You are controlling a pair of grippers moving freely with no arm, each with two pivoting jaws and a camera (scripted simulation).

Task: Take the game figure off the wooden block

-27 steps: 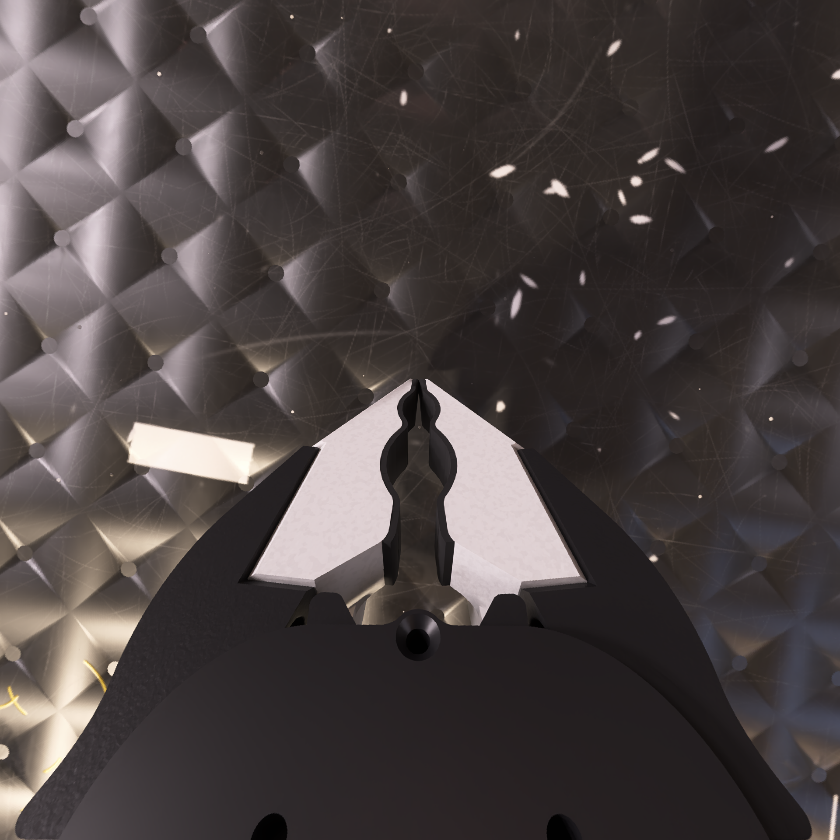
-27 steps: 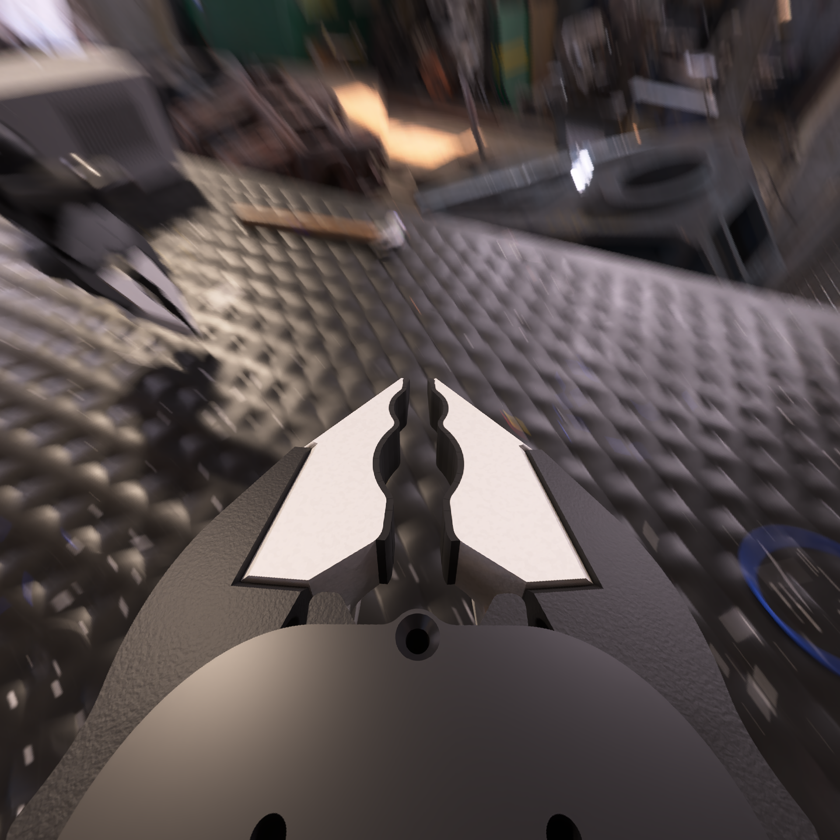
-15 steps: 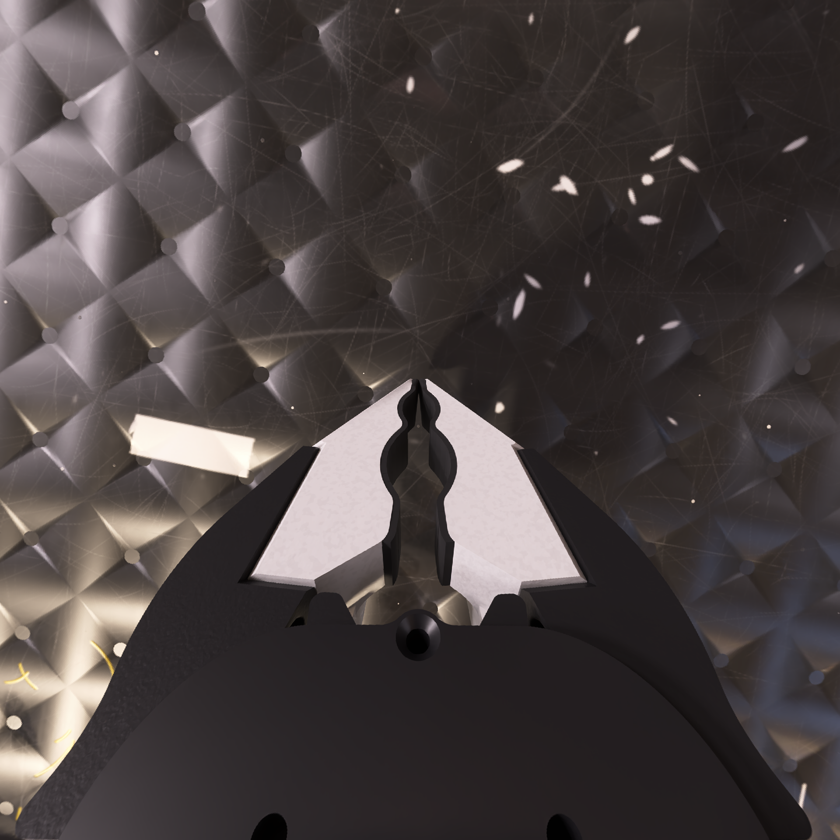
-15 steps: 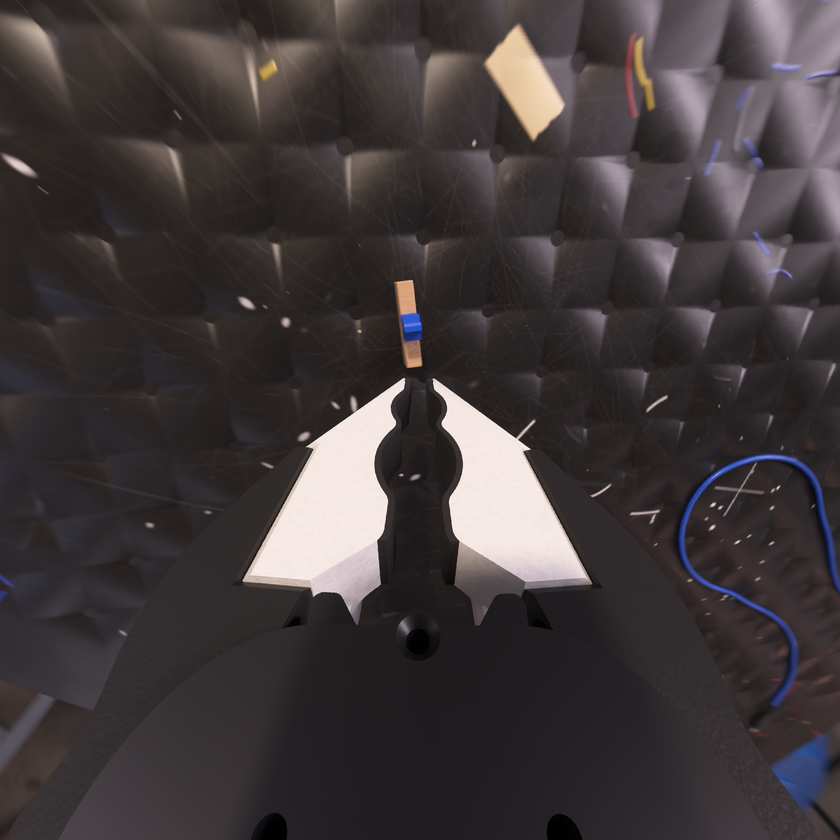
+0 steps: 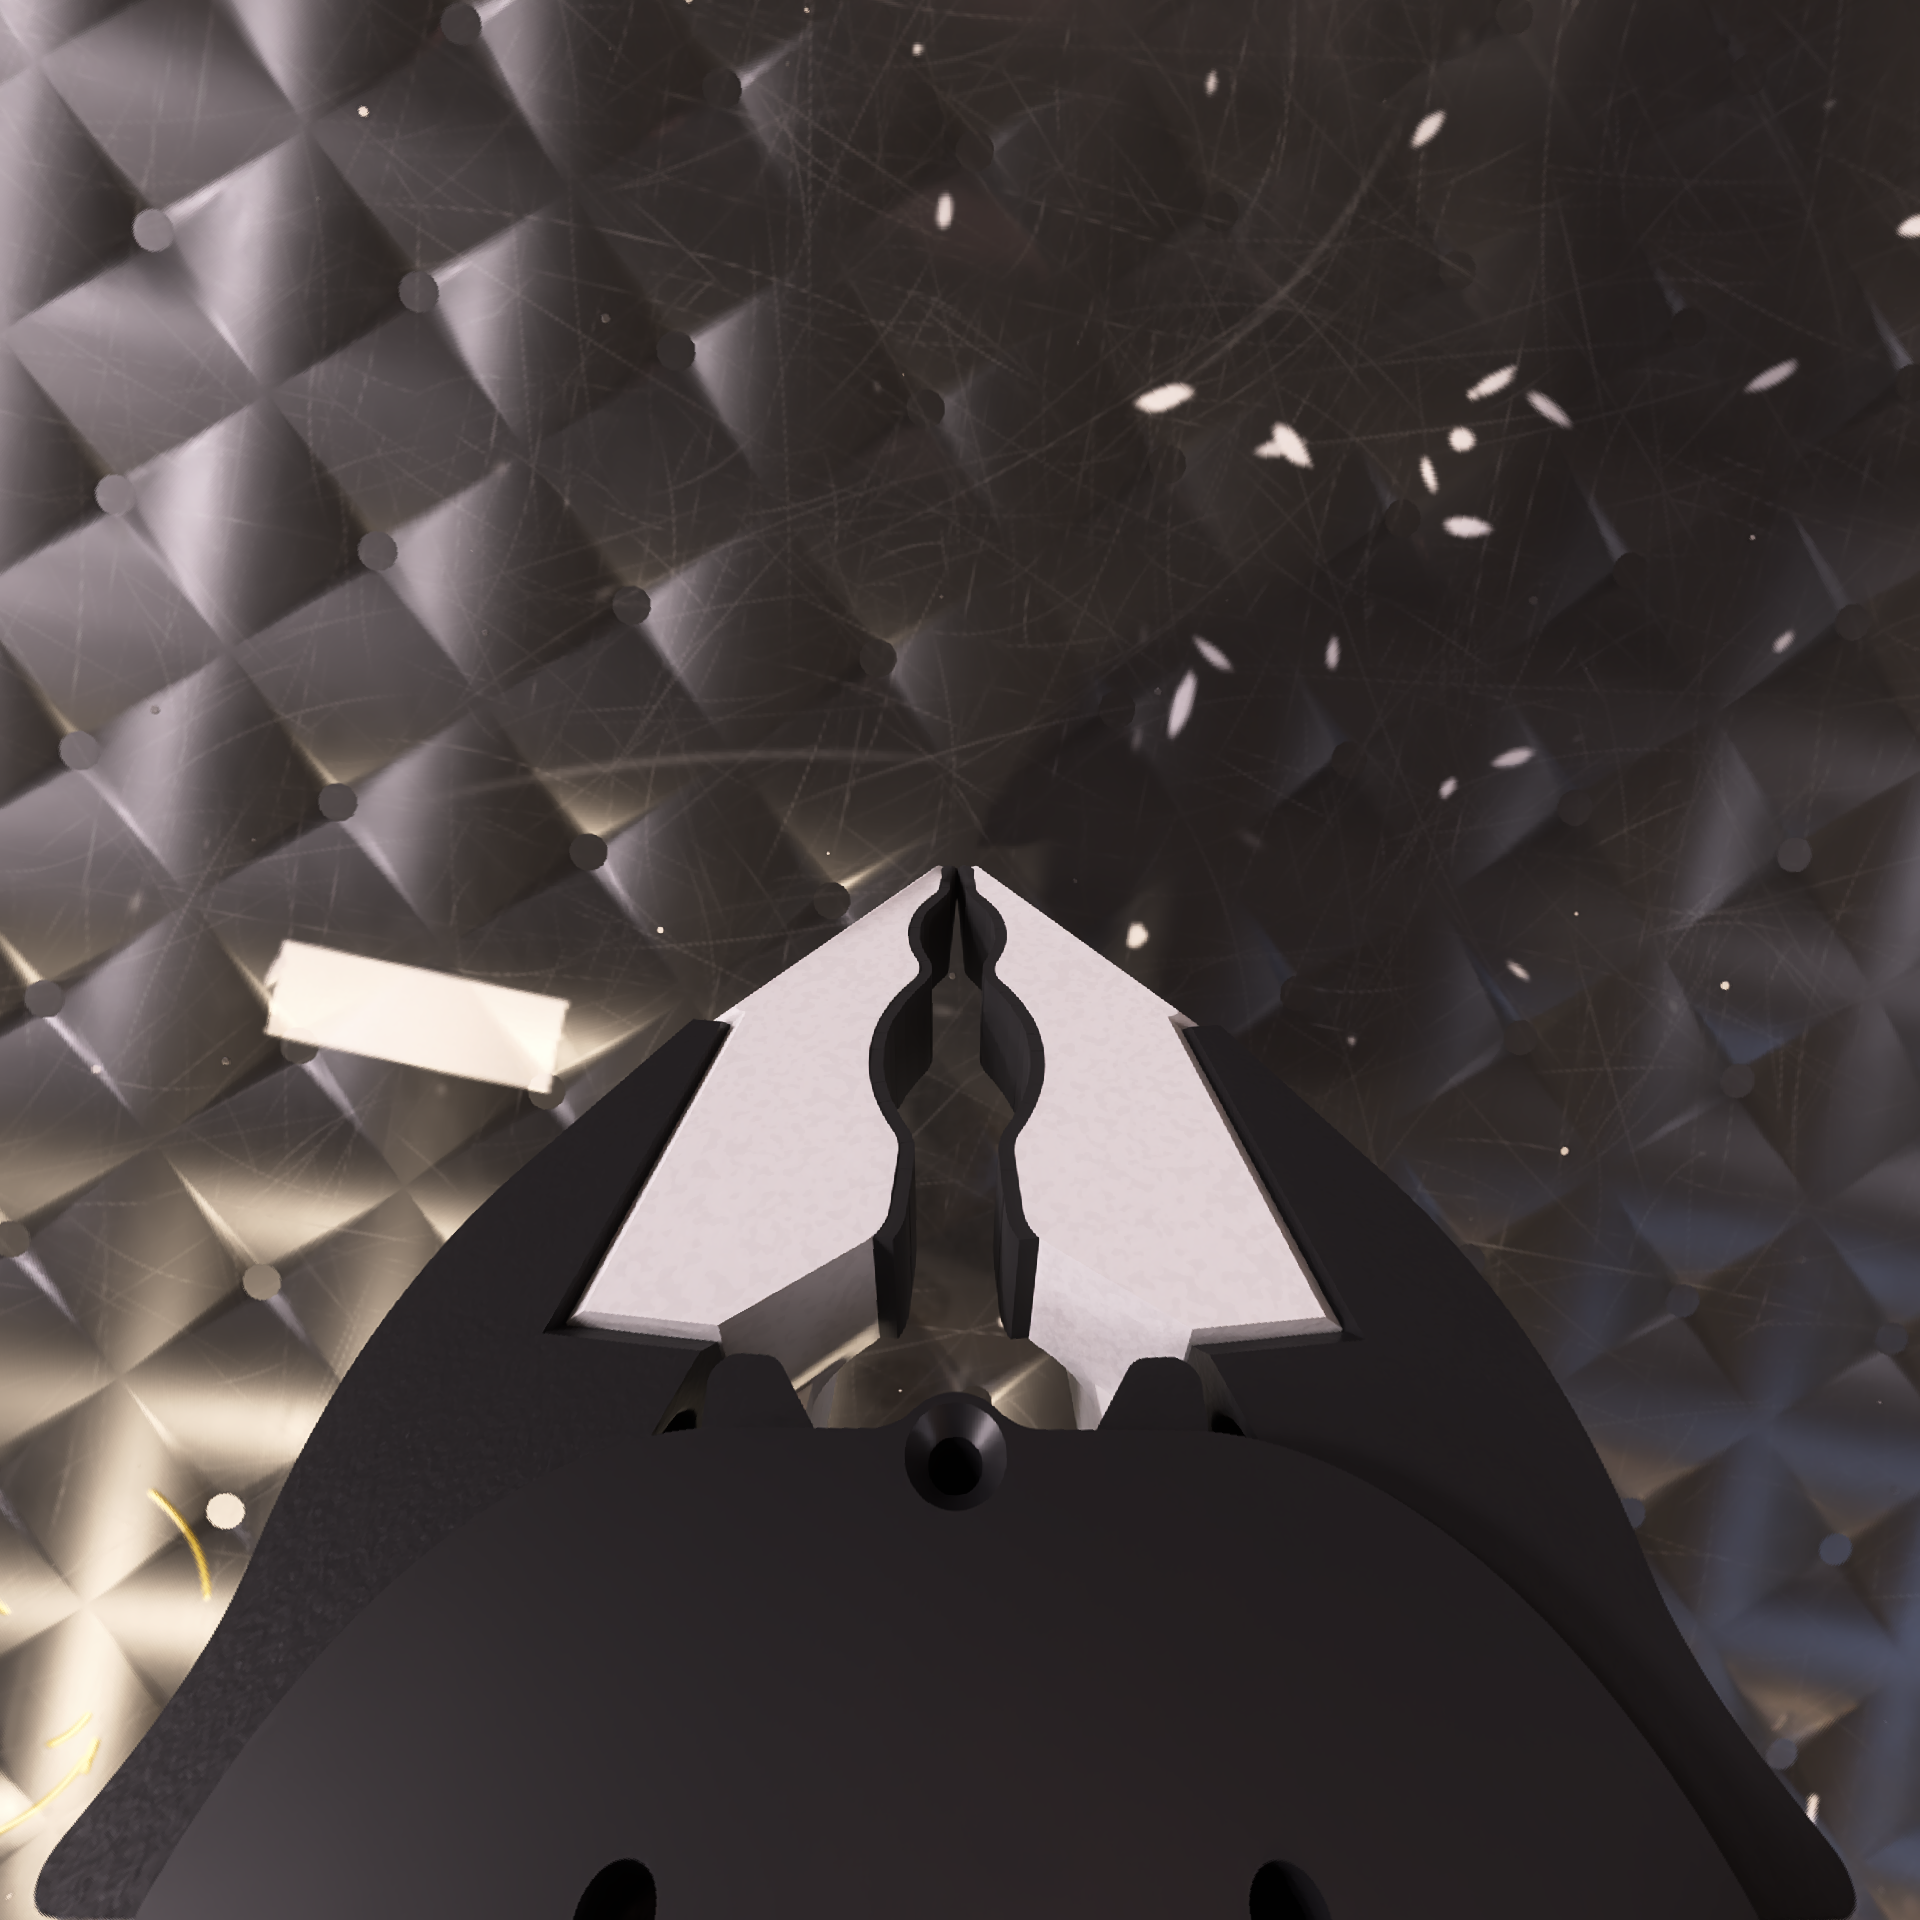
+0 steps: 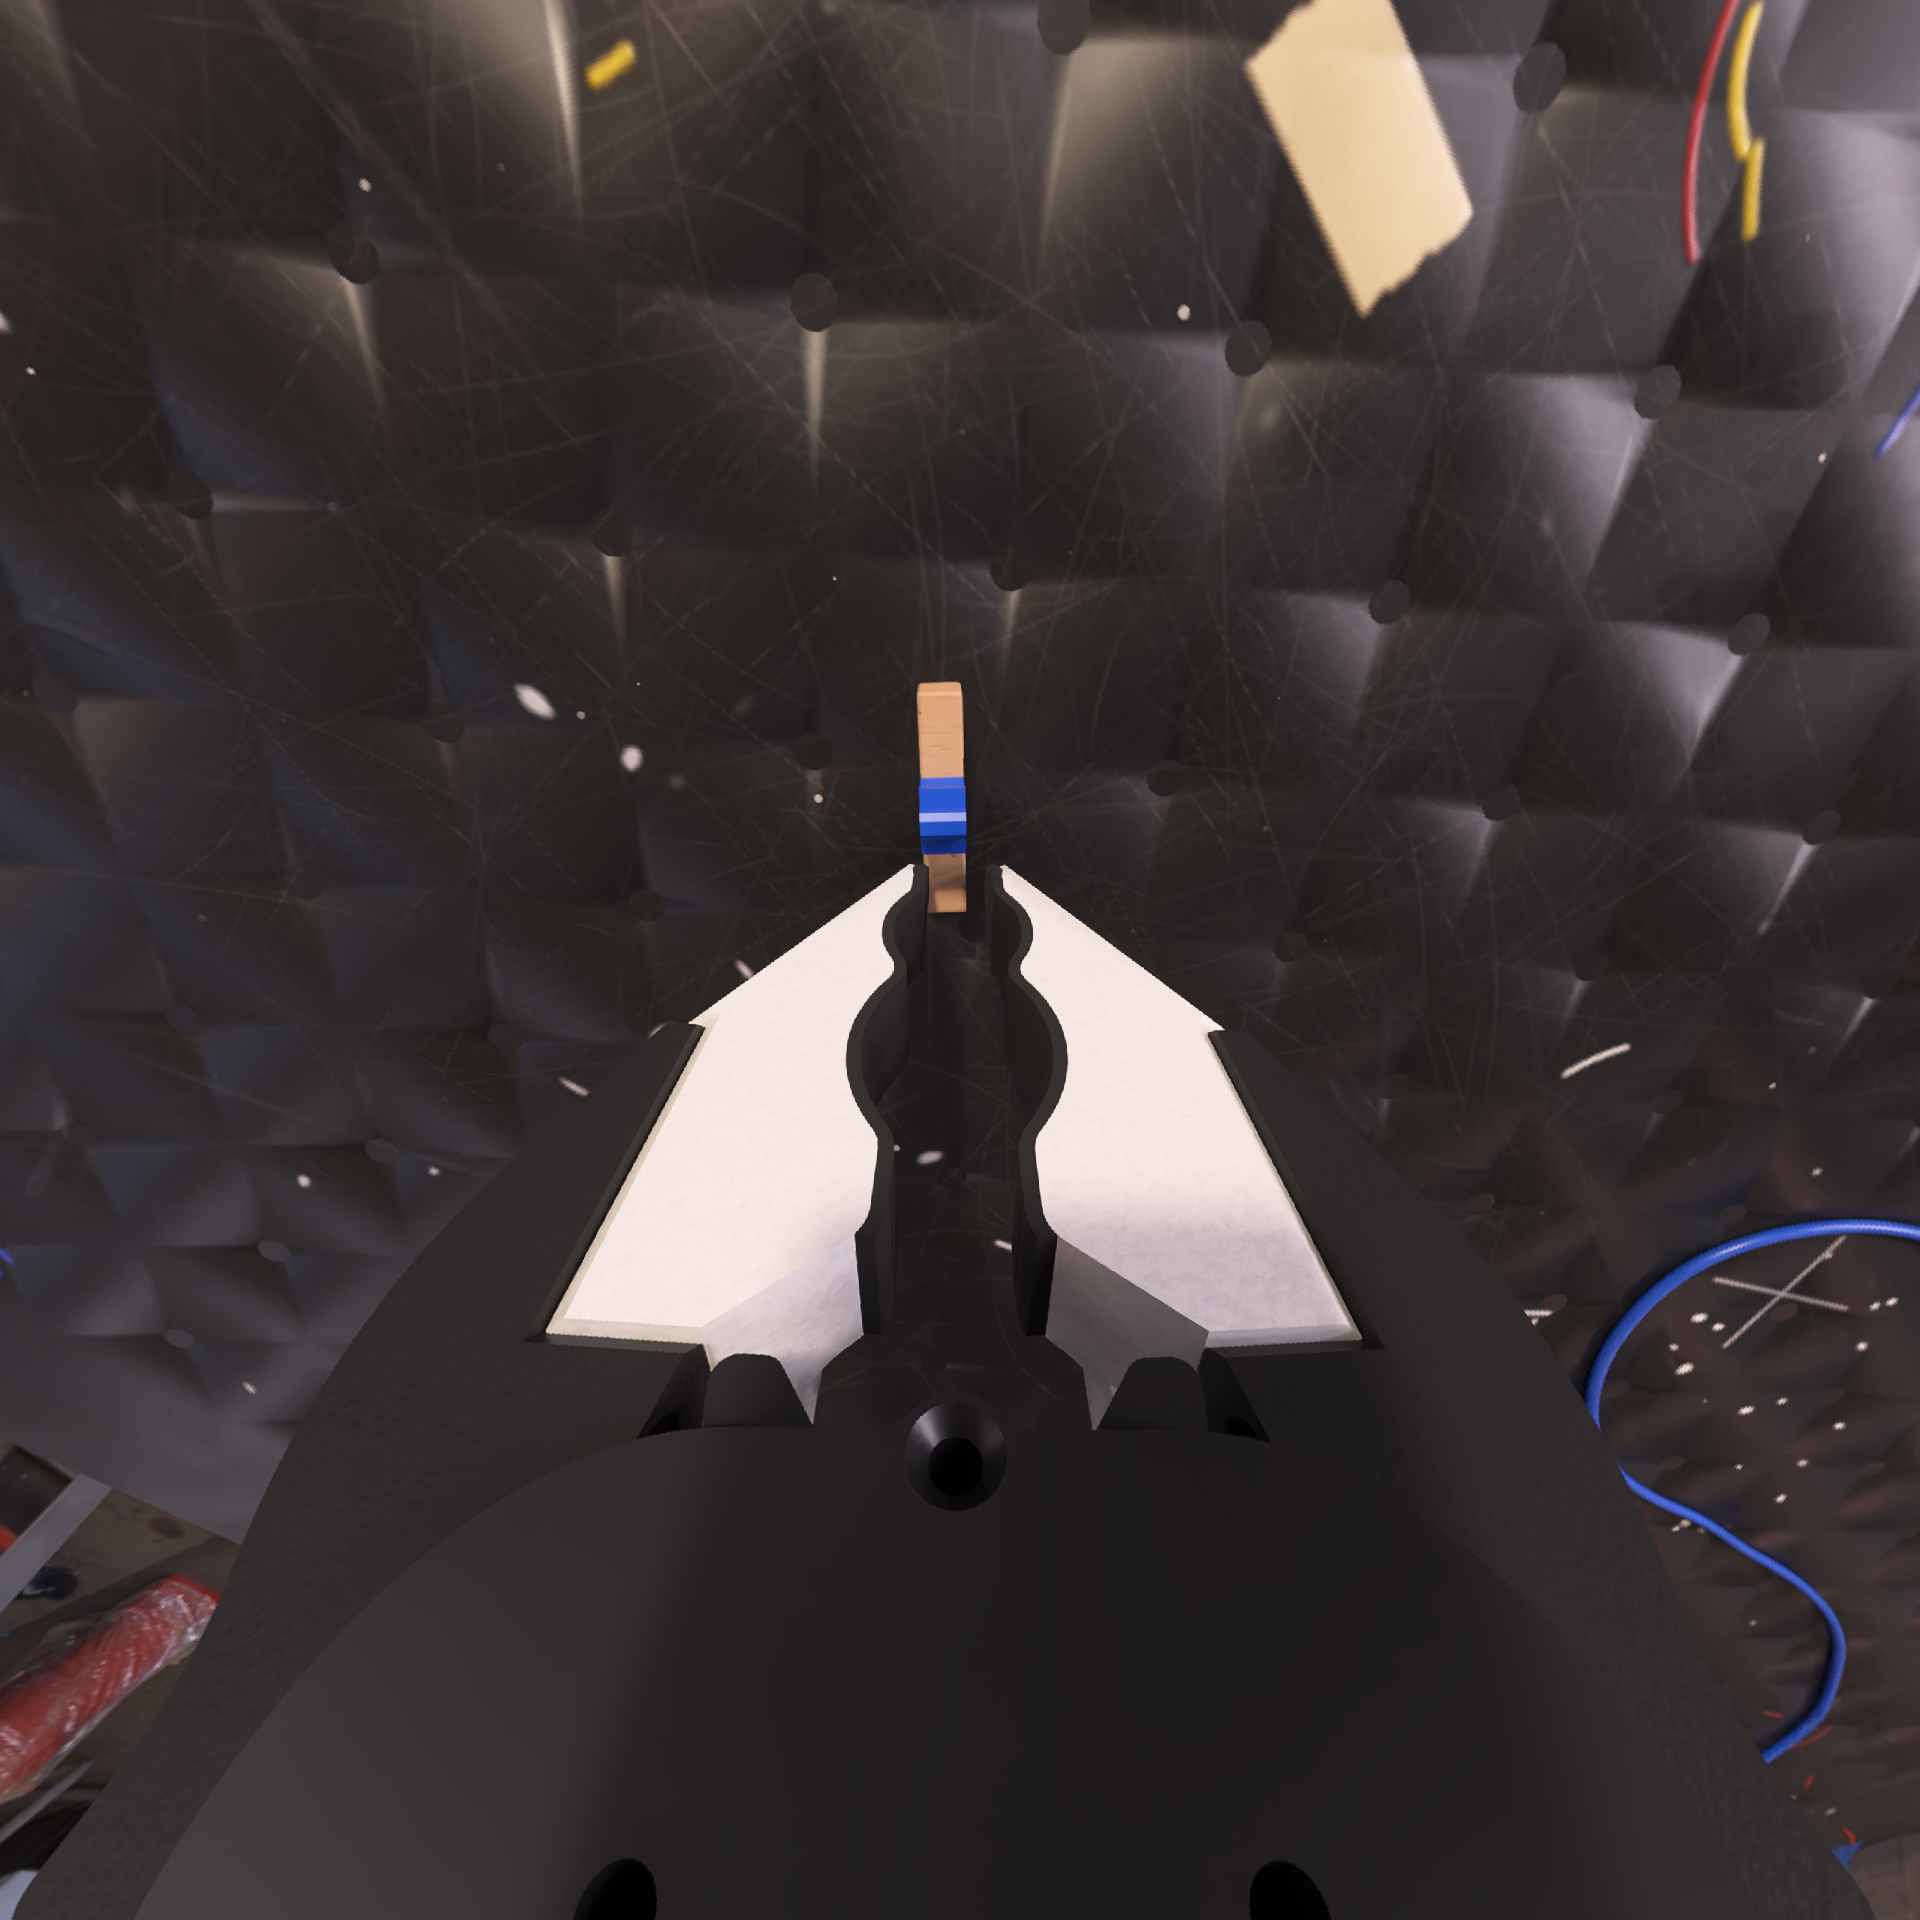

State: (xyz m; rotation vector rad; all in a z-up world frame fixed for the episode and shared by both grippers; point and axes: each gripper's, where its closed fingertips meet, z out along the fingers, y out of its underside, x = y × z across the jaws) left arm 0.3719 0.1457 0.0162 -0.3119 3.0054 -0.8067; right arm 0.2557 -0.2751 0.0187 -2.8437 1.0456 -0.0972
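In the right wrist view a small, narrow wooden block [image 6: 940,727] lies on the dark quilted mat [image 6: 520,623], far below. A blue game figure [image 6: 942,819] sits across its middle. My right gripper [image 6: 959,876] points down at them with its jaws a little apart. The block's near end shows in the gap between the fingertips, and the gripper touches neither thing. My left gripper [image 5: 958,873] is shut and empty, with its tips touching, over bare mat [image 5: 520,520]. Block and figure do not show in the left wrist view.
A tan paper scrap [image 6: 1361,156] and red and yellow wire bits [image 6: 1704,125] lie at the top right. A blue cable [image 6: 1714,1455] loops at the right. A red package [image 6: 94,1683] lies past the mat's edge at the bottom left. A white tape strip [image 5: 416,1018] lies left of the left gripper.
The right gripper swung from looking across the mat to looking down on the block, then came closer, and its jaws opened a little wider. The left gripper only drifted slightly.
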